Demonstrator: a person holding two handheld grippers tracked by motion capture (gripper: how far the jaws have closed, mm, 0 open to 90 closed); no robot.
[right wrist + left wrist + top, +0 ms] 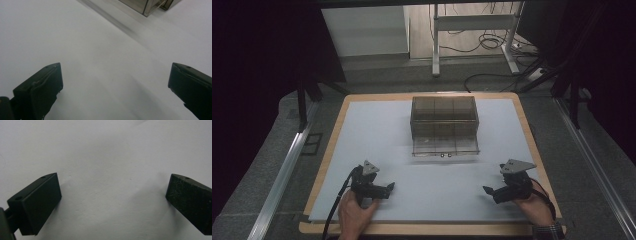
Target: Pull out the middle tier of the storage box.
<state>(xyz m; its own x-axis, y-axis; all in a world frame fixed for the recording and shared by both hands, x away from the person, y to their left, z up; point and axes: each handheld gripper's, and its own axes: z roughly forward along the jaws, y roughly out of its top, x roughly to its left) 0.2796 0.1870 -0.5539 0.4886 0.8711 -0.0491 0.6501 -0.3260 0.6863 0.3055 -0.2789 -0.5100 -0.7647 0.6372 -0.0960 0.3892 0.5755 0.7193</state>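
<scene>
A clear plastic box [444, 120] with inner dividers stands at the middle back of the white mat [427, 185]; its flat lid or tray part lies low along its front. My left gripper [388, 189] rests at the mat's front left, held by a hand, and points right. My right gripper [488, 191] rests at the front right and points left. In the left gripper view both black jaws stand wide apart over bare mat [112, 170], with nothing between them. The right gripper view shows its jaws wide apart too, with a corner of the box [147, 6] at the top.
The mat lies on a wooden board [332, 145] with a light rim. Metal rails [282, 170] run along both sides of the board. Beyond the far edge are a desk frame [472, 30] and cables [492, 42] on the floor.
</scene>
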